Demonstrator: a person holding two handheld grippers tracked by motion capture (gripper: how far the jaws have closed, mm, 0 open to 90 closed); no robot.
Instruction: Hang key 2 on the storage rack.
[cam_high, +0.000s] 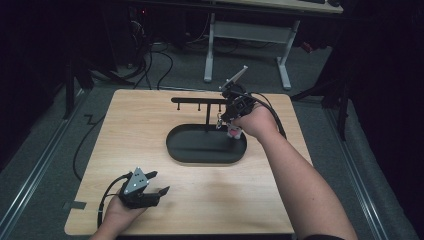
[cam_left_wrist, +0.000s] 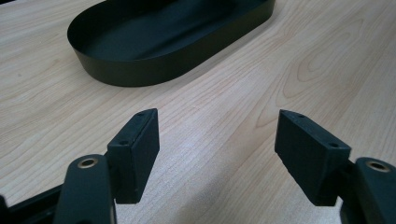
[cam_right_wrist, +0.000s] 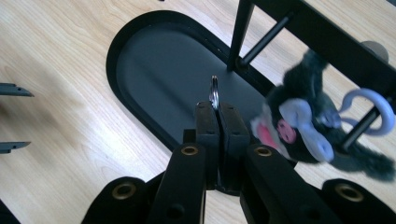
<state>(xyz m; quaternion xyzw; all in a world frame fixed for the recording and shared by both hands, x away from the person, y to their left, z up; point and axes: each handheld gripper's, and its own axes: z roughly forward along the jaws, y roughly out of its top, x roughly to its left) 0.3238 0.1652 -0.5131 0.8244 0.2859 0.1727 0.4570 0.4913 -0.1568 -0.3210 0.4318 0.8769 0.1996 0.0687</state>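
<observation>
The right hand-held gripper (cam_right_wrist: 215, 114) had its two black jaws pressed together on a thin metal key ring (cam_right_wrist: 214, 92), which stood up on edge out of the pinch, a narrow silvery loop seen almost side-on. From that ring hung a small plush keychain (cam_right_wrist: 306, 128), dangling just beside the jaws on the right of the right gripper view: a dark, almost black furry body with shaggy edges, pale lavender-grey ears or limbs, a white patch with pink at the mouth and a round pink spot on the face. A curled lavender loop (cam_right_wrist: 369, 109), apparently part of the toy, lay against one of the short pegs of the black rack (cam_right_wrist: 327, 35); whether it hooked round the peg could not be told. In the high view the right hand-held gripper (cam_high: 226, 116) was raised over the far right end of the black oval tray (cam_high: 180, 150), close under the rack's horizontal bar (cam_high: 192, 100), and the toy (cam_high: 233, 132) showed as a small white and pink scrap just below the person's hand. The rack's upright post rose out of the tray, which sat near the middle of the light wooden counter (cam_high: 150, 200). The left hand-held gripper (cam_high: 150, 187) rested low at the near left of the counter, well apart from the tray, with its jaws spread wide and nothing but bare wood grain between them; its pads (cam_left_wrist: 137, 149) stood far apart in the left gripper view, facing the near rim of the tray (cam_left_wrist: 135, 70).
</observation>
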